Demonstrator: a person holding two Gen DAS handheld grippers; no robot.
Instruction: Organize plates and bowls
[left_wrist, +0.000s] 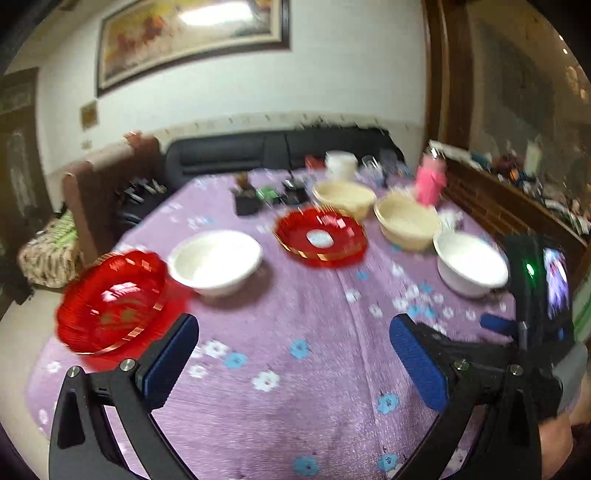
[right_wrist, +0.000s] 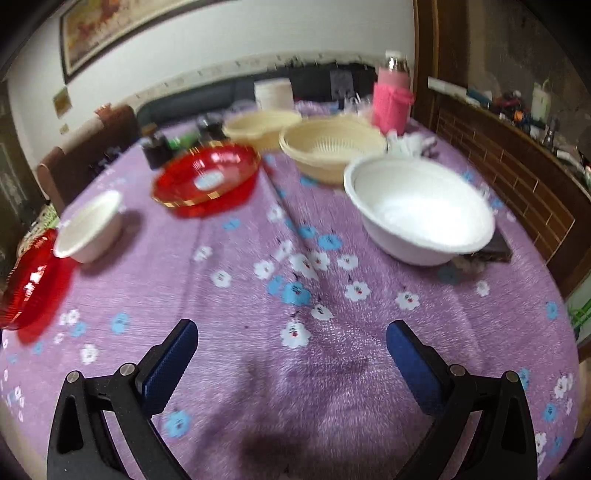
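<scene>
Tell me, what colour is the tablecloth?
Purple tablecloth with white and blue flowers, clearest in the right wrist view.

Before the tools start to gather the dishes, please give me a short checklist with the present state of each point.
1. Left tool open, nothing between its pads: ok.
2. Right tool open, nothing held: ok.
3. Near red plate fully on the table: not ok, it lies at the table edge.
4. White bowl on the right sits flat: cannot tell, a dark flat object lies at its base.
5. Two cream baskets not yet stacked: ok.
6. Picture sharp enough to aim: not ok, blurred.
</scene>
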